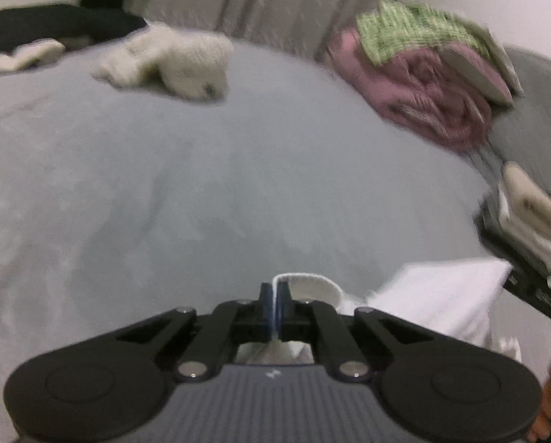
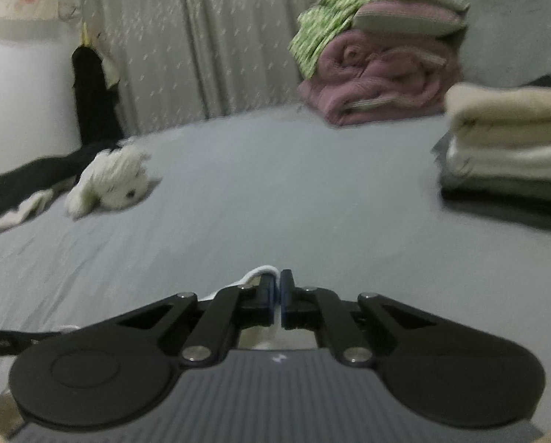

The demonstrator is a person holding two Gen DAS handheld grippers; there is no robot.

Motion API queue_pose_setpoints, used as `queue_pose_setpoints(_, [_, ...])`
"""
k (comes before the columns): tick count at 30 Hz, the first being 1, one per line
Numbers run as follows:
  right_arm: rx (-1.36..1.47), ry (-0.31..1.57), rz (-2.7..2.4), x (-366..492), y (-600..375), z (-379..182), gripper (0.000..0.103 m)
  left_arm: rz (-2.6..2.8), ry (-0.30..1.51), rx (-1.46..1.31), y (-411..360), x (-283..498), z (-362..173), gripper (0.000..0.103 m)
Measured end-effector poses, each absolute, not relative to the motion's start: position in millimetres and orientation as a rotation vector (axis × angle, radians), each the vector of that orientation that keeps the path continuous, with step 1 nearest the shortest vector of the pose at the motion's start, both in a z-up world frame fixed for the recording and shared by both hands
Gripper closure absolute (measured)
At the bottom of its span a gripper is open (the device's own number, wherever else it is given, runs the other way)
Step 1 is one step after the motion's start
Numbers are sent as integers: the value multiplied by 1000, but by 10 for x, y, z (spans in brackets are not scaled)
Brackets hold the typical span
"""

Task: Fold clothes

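My left gripper is shut on the ribbed edge of a white garment, which spreads to the right over the grey bed sheet. In the right wrist view, my right gripper is shut on another edge of the white garment, of which only a small loop shows above the left finger. The right gripper's black body appears at the right edge of the left wrist view, beyond the garment. Most of the garment hangs hidden under both grippers.
A stack of folded clothes sits at the right. A pink blanket roll with a green cloth on top lies at the back. A white plush toy and black clothing lie at the left. Curtains hang behind.
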State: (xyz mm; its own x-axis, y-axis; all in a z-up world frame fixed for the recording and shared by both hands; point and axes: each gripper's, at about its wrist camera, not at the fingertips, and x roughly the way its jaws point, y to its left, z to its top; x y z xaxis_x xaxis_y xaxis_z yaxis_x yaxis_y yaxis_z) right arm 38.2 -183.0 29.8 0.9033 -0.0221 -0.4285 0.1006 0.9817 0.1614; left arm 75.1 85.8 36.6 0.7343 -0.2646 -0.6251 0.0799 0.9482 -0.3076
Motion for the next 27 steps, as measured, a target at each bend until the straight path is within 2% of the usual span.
queue_pose_setpoints(4, [178,389,-124,320,-1965,383,100,-116,630,-286,1051,701,513,101])
queue_pose_setpoints(10, [174,356,-170,333,-2088,414,100,-45,594,-309,1266,726,568,101])
queue_pose_setpoints(20, [122,437,-144,460,-1988,223,98,-1,577,-303,1256,827,487,100])
queue_pose_setpoints(21, [123,449,-135,461,-1981,204,90,1,589,-301,1251,838,469,100])
queue_pose_setpoints(24, [111,489,-123,463,-1963,167,87,9,625,-295,1237,871,416,98])
queue_pose_setpoints(25, [113,499,-119,445,-1955,162,83,4,637,-299,1239,853,406,93])
queue_pose_setpoints(27, [119,518,-112,402,-1939,151,47,-6,663,-308,1245,813,387,81])
